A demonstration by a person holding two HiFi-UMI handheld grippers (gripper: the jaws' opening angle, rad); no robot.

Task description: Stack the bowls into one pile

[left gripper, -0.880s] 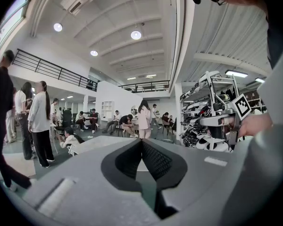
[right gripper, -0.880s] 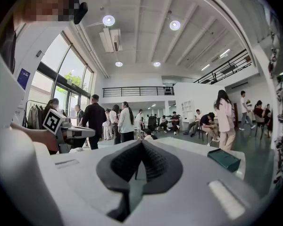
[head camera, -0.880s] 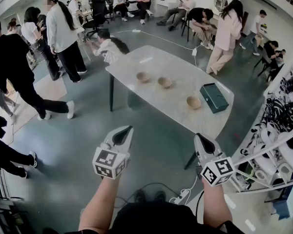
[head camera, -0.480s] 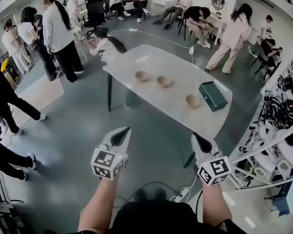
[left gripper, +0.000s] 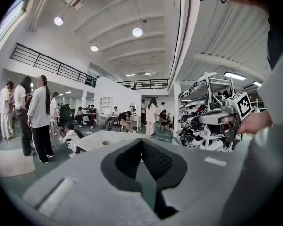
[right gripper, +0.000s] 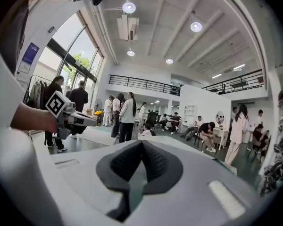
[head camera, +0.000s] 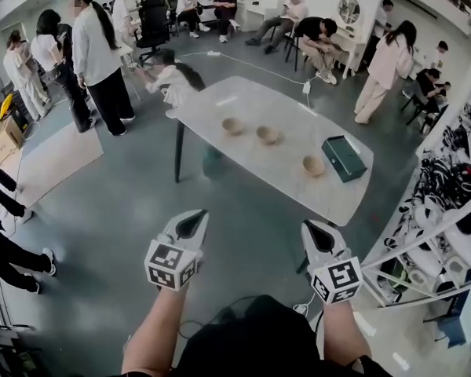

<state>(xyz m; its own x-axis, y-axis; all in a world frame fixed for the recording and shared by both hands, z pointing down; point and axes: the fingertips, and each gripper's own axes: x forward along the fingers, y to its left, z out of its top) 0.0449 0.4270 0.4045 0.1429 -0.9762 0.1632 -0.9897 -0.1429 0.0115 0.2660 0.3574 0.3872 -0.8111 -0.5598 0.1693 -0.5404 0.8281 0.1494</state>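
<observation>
Three tan bowls stand apart on a pale oval table [head camera: 243, 100] ahead of me: a left bowl [head camera: 232, 126], a middle bowl [head camera: 268, 134] and a right bowl [head camera: 313, 166]. My left gripper [head camera: 195, 217] and right gripper [head camera: 312, 228] hover over the floor, well short of the table. Both are shut with nothing between their jaws. In the left gripper view the jaws [left gripper: 142, 142] meet at their tips, and one bowl [left gripper: 106, 142] shows small on the table. The right gripper's jaws [right gripper: 141, 144] also meet.
A dark green box [head camera: 344, 157] lies on the table's right end near the right bowl. Several people stand and sit around the room; one crouches [head camera: 173, 81] at the table's far left corner. Racks of gear [head camera: 447, 210] line the right side. Cables [head camera: 220, 312] lie on the floor below me.
The view has shifted slightly, with the table and both grippers sitting a little lower in the frame. A person in black at the left has walked out of view. Both grippers stay shut.
</observation>
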